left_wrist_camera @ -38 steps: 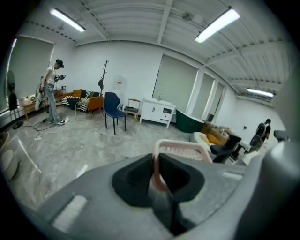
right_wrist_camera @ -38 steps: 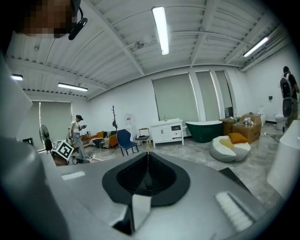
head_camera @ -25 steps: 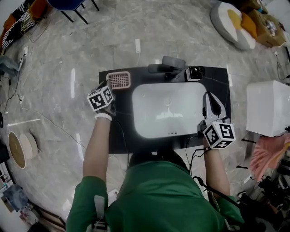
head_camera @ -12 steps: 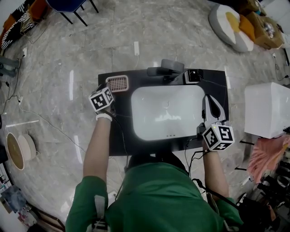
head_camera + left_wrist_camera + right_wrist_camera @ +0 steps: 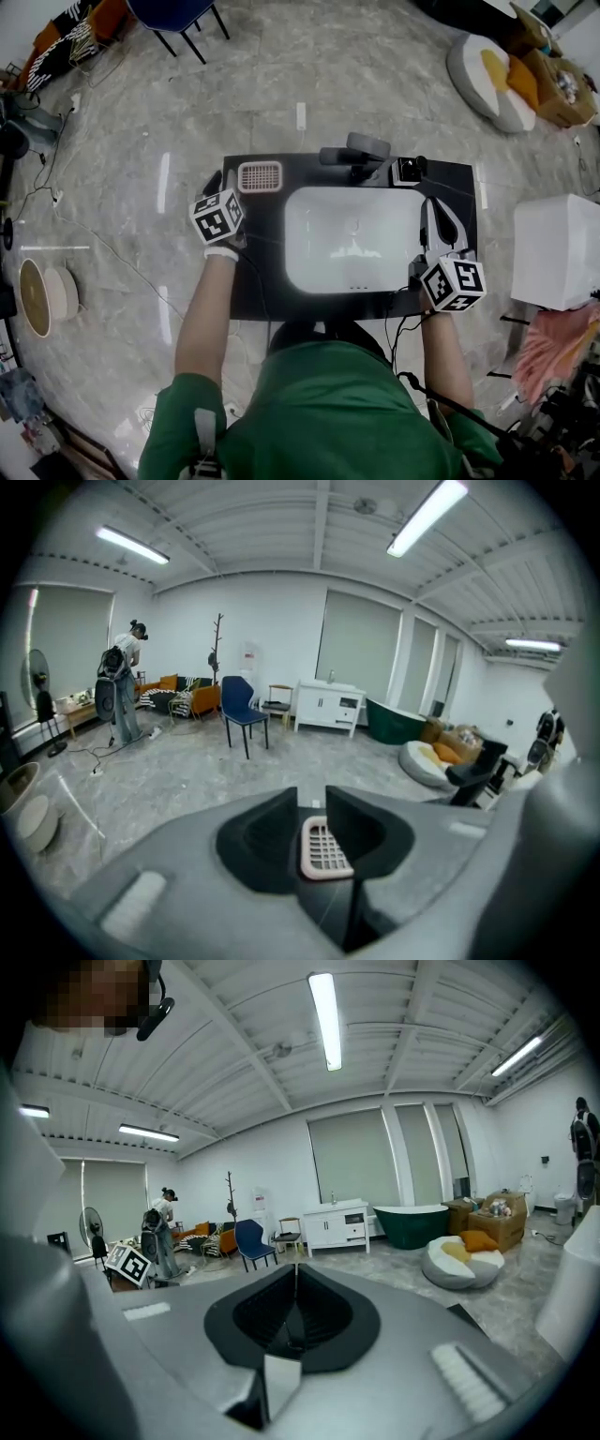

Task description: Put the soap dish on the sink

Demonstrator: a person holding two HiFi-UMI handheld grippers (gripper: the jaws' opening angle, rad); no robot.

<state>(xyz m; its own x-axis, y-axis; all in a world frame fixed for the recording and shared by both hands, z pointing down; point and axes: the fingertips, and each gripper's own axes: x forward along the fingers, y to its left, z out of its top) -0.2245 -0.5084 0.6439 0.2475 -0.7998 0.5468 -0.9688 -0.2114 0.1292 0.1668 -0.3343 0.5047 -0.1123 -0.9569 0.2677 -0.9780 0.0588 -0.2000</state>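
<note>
The pink grid soap dish [image 5: 260, 176] lies flat on the black counter [image 5: 251, 281], at the back left corner of the white sink [image 5: 352, 239]. My left gripper [image 5: 223, 184] sits just left of and nearer than the dish. In the left gripper view the left gripper [image 5: 312, 795] shows a narrow gap between its jaws, and the soap dish [image 5: 323, 850] lies in that gap on the counter, apparently unheld. My right gripper [image 5: 437, 206] rests along the sink's right rim. In the right gripper view the right gripper [image 5: 296, 1267] is shut and empty.
A grey faucet [image 5: 354, 150] and a small black device [image 5: 405, 171] stand behind the basin. A white box [image 5: 561, 248] is off the counter's right end. Marble floor surrounds the counter. A blue chair [image 5: 242, 710] and a person [image 5: 120, 691] are far off.
The head view has shifted a little. Dish, sink and both grippers keep nearly the same places relative to one another.
</note>
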